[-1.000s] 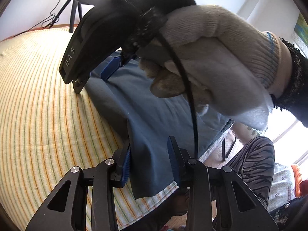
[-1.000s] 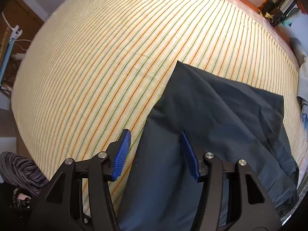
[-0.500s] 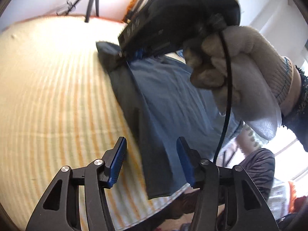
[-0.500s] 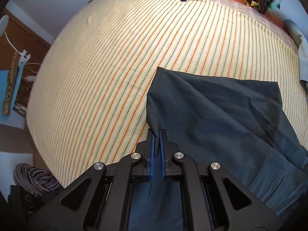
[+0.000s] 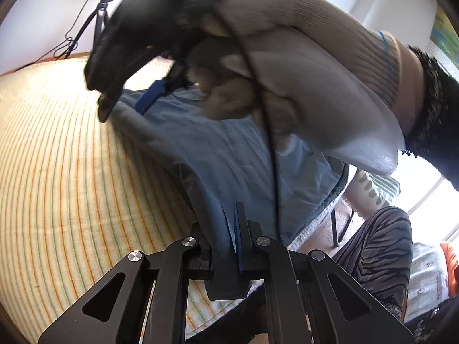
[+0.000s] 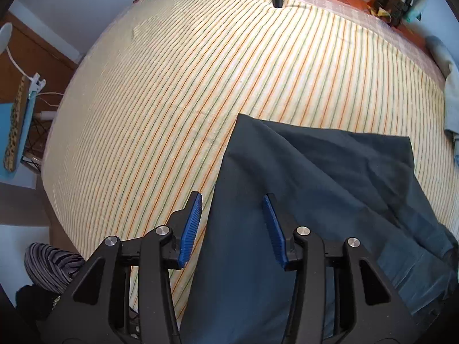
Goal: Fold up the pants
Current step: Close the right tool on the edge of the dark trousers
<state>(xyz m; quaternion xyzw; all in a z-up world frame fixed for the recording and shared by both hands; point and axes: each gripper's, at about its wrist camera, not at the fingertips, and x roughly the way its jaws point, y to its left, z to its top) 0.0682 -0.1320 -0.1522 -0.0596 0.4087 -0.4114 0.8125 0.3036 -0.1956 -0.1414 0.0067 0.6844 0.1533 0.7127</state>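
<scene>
— Swapped over! Right gripper (image 6: 233, 226) has let go and spread wide; left gripper (image 5: 228, 239) has clamped the pants (image 6: 315, 200).

— Where's the cloth?

— Hem pinched between left fingers, rest spread ahead of both grippers on the striped sheet (image 6: 200, 71).

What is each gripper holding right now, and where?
Left gripper clamps the pants by their near edge; right gripper is open, holding nothing.

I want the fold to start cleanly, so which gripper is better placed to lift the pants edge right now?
Left. The left gripper already has its jaws shut on the pants edge; the right gripper is open above the fabric.
</scene>
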